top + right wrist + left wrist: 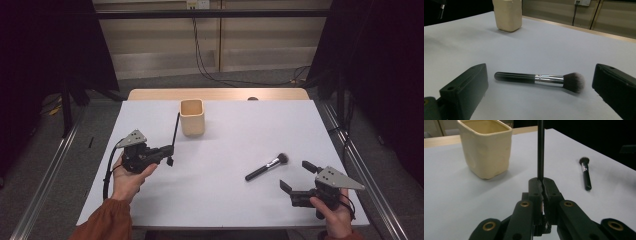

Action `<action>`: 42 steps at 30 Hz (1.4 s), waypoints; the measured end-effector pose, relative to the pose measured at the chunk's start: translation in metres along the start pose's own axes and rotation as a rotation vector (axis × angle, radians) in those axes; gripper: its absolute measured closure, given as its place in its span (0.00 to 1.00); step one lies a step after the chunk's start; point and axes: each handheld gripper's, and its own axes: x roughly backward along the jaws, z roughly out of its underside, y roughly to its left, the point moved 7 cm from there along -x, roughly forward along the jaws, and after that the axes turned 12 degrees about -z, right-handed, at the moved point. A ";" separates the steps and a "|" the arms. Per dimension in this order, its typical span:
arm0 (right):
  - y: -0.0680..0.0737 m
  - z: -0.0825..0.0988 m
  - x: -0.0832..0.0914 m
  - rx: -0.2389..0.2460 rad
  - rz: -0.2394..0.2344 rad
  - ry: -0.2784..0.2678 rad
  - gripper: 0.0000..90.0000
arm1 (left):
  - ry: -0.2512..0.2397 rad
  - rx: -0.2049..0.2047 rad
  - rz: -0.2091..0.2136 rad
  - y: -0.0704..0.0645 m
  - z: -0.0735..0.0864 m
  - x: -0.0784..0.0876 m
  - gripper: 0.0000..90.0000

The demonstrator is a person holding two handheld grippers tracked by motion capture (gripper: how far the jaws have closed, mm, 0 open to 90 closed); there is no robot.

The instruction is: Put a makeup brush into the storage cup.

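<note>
A cream cup [192, 116] stands toward the back of the white table [225, 200]. My left gripper [170, 149] is shut on the lower end of a thin black stick [175, 129], which points up toward the cup's left side. In the left gripper view the stick [540, 150] rises from the closed jaws [542, 181], with the cup [486, 147] just behind on the left. A black-handled makeup brush [267, 166] lies flat on the table. My right gripper [295, 174] stands open right in front of it. The brush [539, 78] lies crosswise between the jaws.
The cup [507, 13] is far behind the brush in the right gripper view. The makeup brush [585, 173] lies to the right in the left gripper view. A wooden strip [215, 94] borders the table's far edge, and cables [210, 70] hang down the wall beyond.
</note>
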 end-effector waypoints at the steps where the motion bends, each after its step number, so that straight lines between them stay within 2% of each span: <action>1: 0.000 0.000 0.000 0.001 -0.001 0.000 0.00 | 0.001 -0.011 0.009 -0.003 0.000 0.000 0.96; 11: 0.004 -0.001 -0.003 0.015 -0.025 0.002 0.00 | 0.012 -0.033 0.073 -0.024 -0.003 -0.001 0.96; 17: 0.005 -0.004 -0.002 0.006 -0.030 -0.020 0.01 | 0.020 -0.024 0.114 -0.036 -0.005 -0.004 0.96; 22: 0.011 -0.010 -0.005 0.015 -0.059 -0.040 0.01 | 0.037 -0.044 0.141 -0.046 -0.005 -0.007 0.96; 25: 0.014 -0.013 -0.008 0.042 -0.058 -0.035 0.01 | 0.041 -0.063 0.158 -0.052 -0.006 -0.006 0.96; 33: 0.021 -0.024 -0.021 0.034 -0.101 -0.065 0.01 | 0.066 -0.101 0.208 -0.066 -0.005 -0.008 0.96; 37: 0.024 -0.024 -0.028 0.037 -0.122 -0.059 0.01 | 0.082 -0.119 0.224 -0.072 -0.003 -0.009 0.96; 42: 0.032 -0.026 -0.037 0.049 -0.157 -0.049 0.01 | 0.084 -0.113 0.227 -0.076 -0.005 -0.008 0.96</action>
